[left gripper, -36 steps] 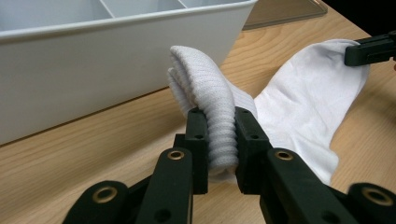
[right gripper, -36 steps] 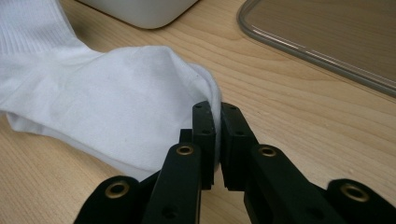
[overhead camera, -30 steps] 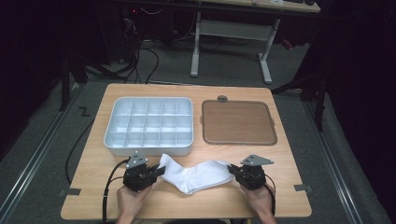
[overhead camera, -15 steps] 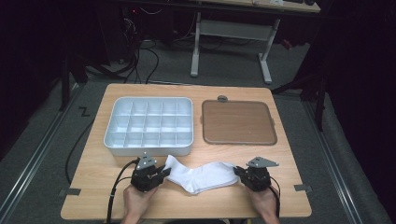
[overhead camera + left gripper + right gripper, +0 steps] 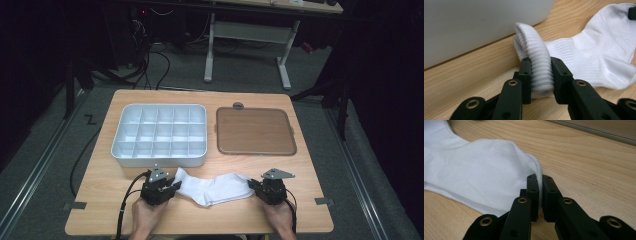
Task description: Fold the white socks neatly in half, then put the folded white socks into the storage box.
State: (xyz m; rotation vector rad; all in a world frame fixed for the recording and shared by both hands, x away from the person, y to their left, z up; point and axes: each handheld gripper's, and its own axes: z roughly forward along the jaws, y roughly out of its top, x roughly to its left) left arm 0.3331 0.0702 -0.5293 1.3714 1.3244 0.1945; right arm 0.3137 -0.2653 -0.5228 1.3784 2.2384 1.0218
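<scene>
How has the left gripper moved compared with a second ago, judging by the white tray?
Yes. The left gripper has shifted right and nearer the table's near edge, away from the white tray, jaws just opening around the sock's cuff.

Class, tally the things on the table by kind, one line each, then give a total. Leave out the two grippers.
White sock: 1
White divided tray: 1
Brown flat tray: 1
Total: 3

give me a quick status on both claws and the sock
Left claw on the sock cuff, jaws just easing open, pads touching. Right claw shut on the toe end. Sock flat on table; divider tray close behind.
</scene>
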